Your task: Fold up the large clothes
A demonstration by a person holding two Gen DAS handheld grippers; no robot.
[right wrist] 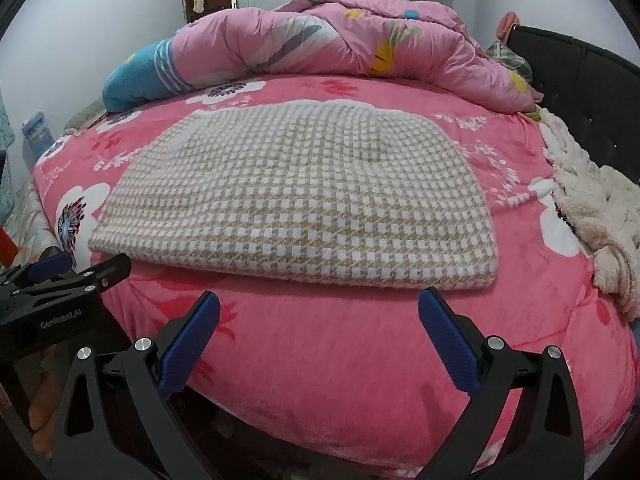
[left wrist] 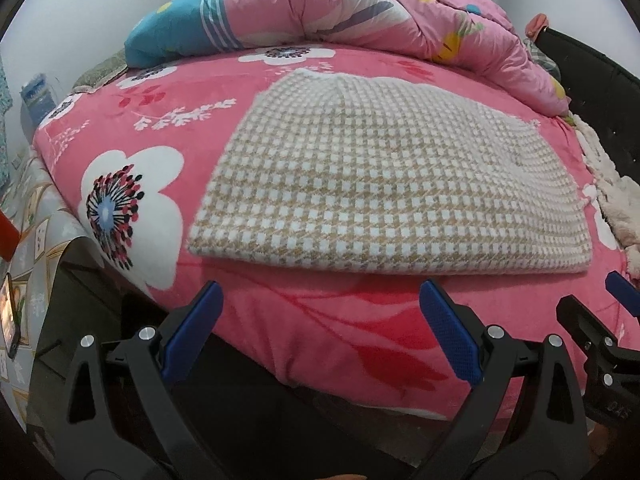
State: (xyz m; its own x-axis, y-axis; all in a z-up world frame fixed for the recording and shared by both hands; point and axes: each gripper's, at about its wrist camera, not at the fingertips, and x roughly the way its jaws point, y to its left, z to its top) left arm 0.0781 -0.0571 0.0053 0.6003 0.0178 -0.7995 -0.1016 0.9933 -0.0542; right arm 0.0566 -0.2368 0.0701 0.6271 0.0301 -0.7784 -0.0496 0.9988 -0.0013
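The folded checked garment (left wrist: 384, 184) is covering the part of the pink flowered blanket (left wrist: 132, 128) beneath it, and its lower layers are staying out of sight, so how many folds it has cannot be told. Beyond the garment, the rumpled pink quilt (right wrist: 340, 44) is hiding the far edge of the bed. Right of the garment, the fluffy cream cloth (right wrist: 592, 208) is running out past the picture's edge in the right wrist view. In the left wrist view, the right tongs (left wrist: 618, 286) are being cut off at the right edge, only one blue pad showing. Left of the garment, a small lit screen (left wrist: 9, 312) is showing too blurred to read.
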